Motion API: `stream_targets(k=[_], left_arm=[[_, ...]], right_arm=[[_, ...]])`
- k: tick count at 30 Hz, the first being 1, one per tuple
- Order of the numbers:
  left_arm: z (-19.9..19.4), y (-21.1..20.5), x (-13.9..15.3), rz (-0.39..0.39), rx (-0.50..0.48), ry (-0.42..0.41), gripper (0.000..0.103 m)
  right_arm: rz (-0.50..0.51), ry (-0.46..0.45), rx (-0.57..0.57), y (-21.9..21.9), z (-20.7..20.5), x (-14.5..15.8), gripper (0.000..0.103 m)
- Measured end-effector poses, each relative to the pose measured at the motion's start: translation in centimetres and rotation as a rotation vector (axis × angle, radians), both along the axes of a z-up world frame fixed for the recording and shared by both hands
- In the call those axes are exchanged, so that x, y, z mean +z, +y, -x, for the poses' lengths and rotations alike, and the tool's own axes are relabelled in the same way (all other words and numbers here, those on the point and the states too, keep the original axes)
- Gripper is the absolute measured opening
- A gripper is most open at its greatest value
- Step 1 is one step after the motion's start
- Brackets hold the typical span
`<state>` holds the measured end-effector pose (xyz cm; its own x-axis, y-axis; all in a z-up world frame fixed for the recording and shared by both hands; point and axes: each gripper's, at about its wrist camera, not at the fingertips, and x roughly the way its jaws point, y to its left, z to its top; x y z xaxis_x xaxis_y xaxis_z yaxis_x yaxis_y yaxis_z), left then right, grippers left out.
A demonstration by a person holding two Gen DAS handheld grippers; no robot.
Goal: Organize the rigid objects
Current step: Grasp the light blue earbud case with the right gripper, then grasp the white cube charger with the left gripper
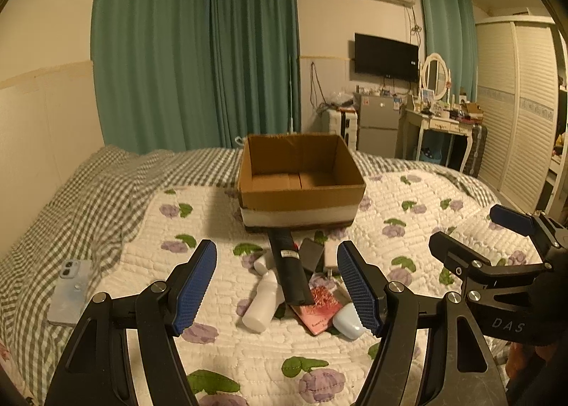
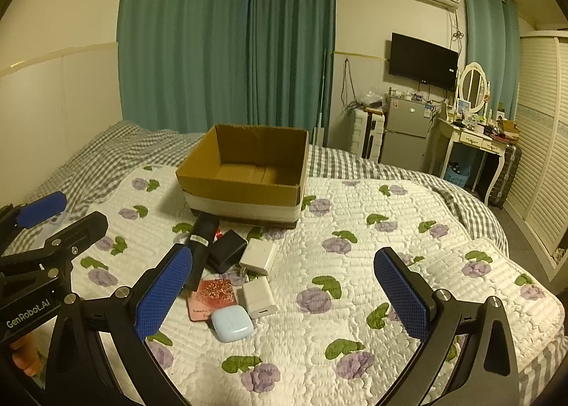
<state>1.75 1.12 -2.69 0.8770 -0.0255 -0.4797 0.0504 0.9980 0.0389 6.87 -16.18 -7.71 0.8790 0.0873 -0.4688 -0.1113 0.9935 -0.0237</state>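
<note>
i had both the left hand-held gripper [image 1: 277,285] and the right hand-held gripper [image 2: 284,294] spread wide and holding nothing. the clutter lay on the bed just in front of the empty box [image 1: 301,175]. i judged the bottle [image 1: 262,301] best taken first, squeezed across its body, since it lay clear of the pile.

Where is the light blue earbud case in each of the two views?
Left wrist: earbud case low, right of centre, partly behind the left gripper's right finger.
Right wrist: earbud case low, left of centre, fully visible.
Shared landmark: pink card beside it.
</note>
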Motion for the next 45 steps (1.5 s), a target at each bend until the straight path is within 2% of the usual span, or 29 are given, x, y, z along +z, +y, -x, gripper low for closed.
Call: stream_targets(k=[5, 11, 14, 19, 24, 26, 31, 35, 41, 45], left_arm=[[-1.5, 0.6, -2.2, 0.003, 0.021, 0.058, 0.073], [-3.4, 1.2, -5.3, 0.001, 0.045, 0.146, 0.073], [-4.2, 1.2, -6.6, -0.004, 0.051, 0.189, 0.073], [-5.0, 1.0, -8.0, -0.013, 0.052, 0.237, 0.073], [-5.8, 0.7, -9.1, -0.025, 0.047, 0.28, 0.073], [-6.0, 0.6, -9.5, -0.019, 0.043, 0.299, 0.073], [-6.0, 0.1, -9.7, -0.043, 0.043, 0.326, 0.073], [-6.0, -1.1, -9.4, -0.065, 0.027, 0.336, 0.073], [-7.5, -5.4, -9.6, -0.104, -0.038, 0.38, 0.073], [-9.4, -8.2, -10.3, -0.068, -0.064, 0.412, 0.073]], right_arm=[[0.019, 0.064, 0.012, 0.4, -1.8, -2.4, 0.103], [0.041, 0.202, 0.064, 1.6, -4.7, -7.3, 0.092], [0.041, 0.293, 0.122, 2.7, -6.1, -10.2, 0.079], [0.038, 0.402, 0.203, 4.4, -7.8, -13.8, 0.072], [0.025, 0.487, 0.26, 5.2, -8.8, -16.3, 0.054], [0.019, 0.512, 0.27, 5.3, -9.2, -17.1, 0.052], [-0.009, 0.489, 0.272, 4.5, -8.6, -15.9, 0.051], [-0.026, 0.409, 0.256, 2.4, -7.6, -12.4, 0.051], [0.031, 0.306, 0.176, -2.3, -9.3, -7.5, 0.051], [0.085, 0.277, 0.145, -4.8, -10.6, -6.4, 0.051]])
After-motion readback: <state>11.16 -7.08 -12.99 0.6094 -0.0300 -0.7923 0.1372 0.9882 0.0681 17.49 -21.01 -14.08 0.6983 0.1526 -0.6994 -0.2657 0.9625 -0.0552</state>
